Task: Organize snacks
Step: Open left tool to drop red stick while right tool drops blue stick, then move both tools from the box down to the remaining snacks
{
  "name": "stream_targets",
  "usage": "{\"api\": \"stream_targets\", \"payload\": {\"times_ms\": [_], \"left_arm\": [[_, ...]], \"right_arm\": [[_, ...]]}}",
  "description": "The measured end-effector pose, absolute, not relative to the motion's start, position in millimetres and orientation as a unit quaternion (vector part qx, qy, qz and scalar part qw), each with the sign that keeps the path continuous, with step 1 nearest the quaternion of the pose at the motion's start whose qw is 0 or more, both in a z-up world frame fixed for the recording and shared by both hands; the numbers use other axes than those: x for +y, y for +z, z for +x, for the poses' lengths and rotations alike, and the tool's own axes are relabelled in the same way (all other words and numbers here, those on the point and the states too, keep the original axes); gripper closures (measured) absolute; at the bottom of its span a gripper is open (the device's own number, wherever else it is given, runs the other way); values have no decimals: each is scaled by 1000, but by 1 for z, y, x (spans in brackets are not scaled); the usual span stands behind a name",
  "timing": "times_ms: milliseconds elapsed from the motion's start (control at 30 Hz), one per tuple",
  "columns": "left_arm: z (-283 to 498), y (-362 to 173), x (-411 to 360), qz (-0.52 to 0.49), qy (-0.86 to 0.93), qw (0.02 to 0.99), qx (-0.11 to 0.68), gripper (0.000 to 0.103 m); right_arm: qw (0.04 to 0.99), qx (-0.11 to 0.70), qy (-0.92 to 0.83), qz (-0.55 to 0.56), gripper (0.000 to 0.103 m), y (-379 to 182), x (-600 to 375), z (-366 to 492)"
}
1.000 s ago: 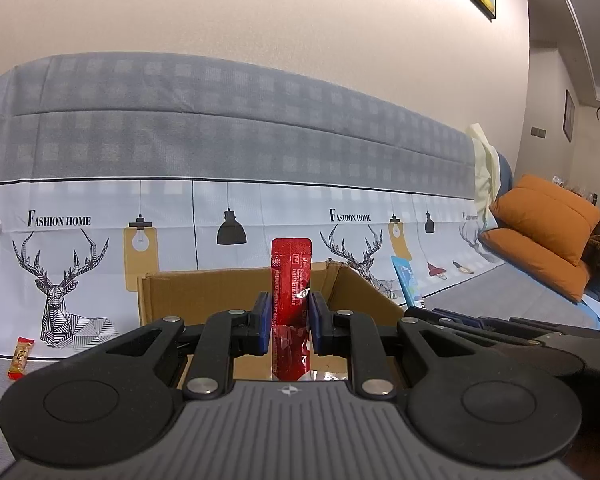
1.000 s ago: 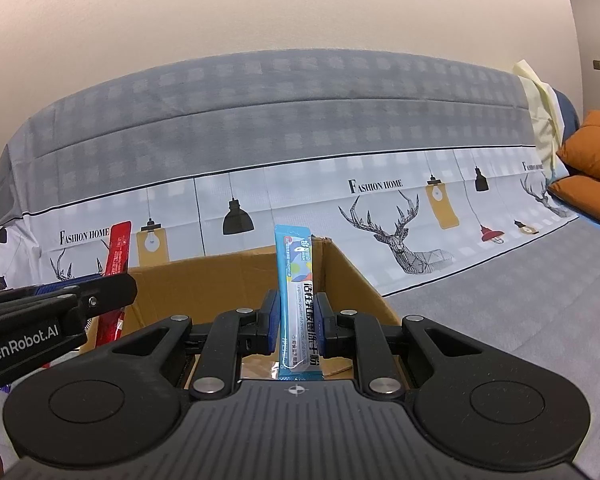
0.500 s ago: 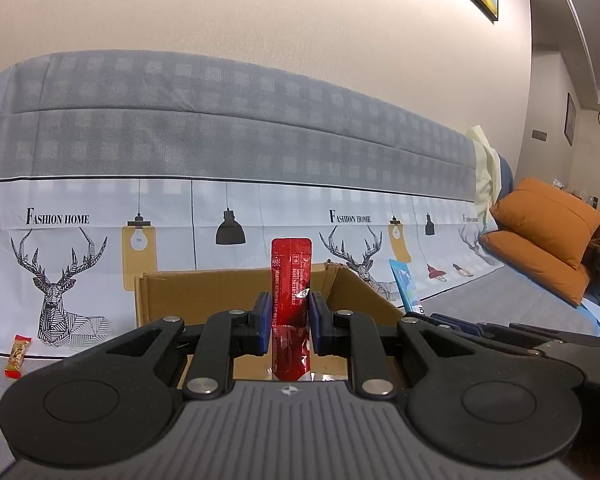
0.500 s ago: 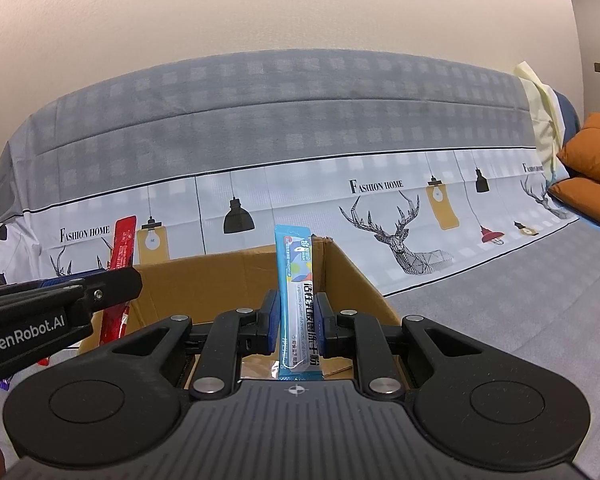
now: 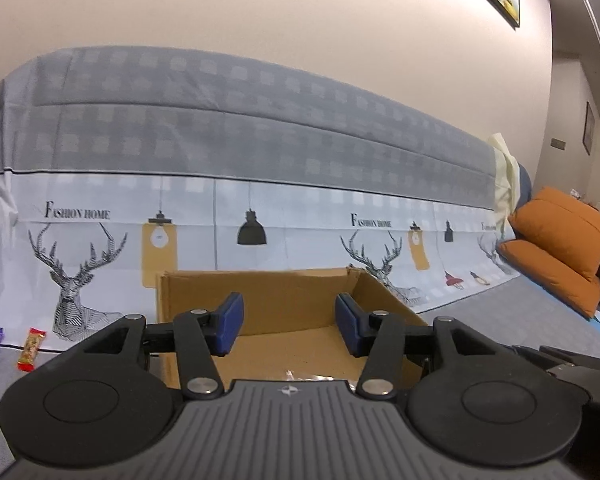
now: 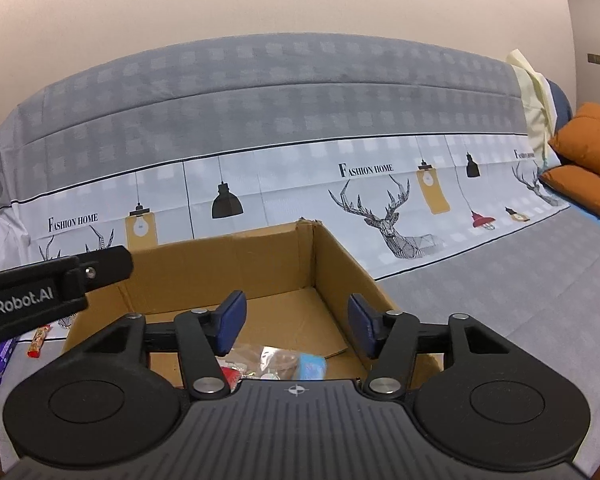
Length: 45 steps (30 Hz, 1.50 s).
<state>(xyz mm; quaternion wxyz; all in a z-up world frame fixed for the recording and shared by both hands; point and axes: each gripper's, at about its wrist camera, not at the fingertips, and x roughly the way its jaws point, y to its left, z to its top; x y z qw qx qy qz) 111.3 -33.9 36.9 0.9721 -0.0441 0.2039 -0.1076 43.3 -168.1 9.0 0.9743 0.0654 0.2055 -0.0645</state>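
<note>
While both jaws opening, empty, left gripper (image 5: 288, 322) and right gripper (image 6: 294, 326) hover over cardboard box (image 6: 332, 264); snack packets (image 6: 278, 364) inside: light, crinkly, slippery; pinch flat sealed edge.

Snack packets (image 6: 276, 364) in the cardboard box (image 6: 332, 256) (lower parts hidden behind the gripper body)

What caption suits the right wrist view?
Right gripper, jaws opening and empty, above snack packets in the cardboard box.
</note>
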Motion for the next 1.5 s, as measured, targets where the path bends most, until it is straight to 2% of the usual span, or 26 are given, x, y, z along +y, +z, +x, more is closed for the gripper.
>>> {"api": "stream_targets", "payload": {"times_ms": [400, 700, 733, 800, 867, 933, 1033, 1500], "left_arm": [[92, 40, -7, 30, -65, 986, 151, 46], [95, 36, 35, 34, -33, 981, 186, 45], [96, 35, 41, 33, -28, 980, 195, 47], [99, 33, 55, 28, -15, 978, 205, 62], [100, 29, 69, 29, 3, 976, 214, 70], [101, 21, 84, 30, 26, 974, 224, 70], [106, 8, 105, 32, 75, 965, 248, 69], [123, -74, 182, 86, 233, 926, 284, 68]], "right_arm": [[976, 201, -36, 76, 41, 10, -134, 45], [977, 198, -8, 82, 41, 9, -99, 49], [977, 197, -5, 82, 41, 9, -96, 49], [977, 196, 3, 84, 41, 8, -90, 50], [977, 195, 12, 87, 46, 7, -85, 51], [976, 194, 26, 91, 60, 7, -81, 51], [975, 193, 47, 95, 70, 8, -74, 51], [952, 212, 192, 112, 70, 16, -41, 59]]}}
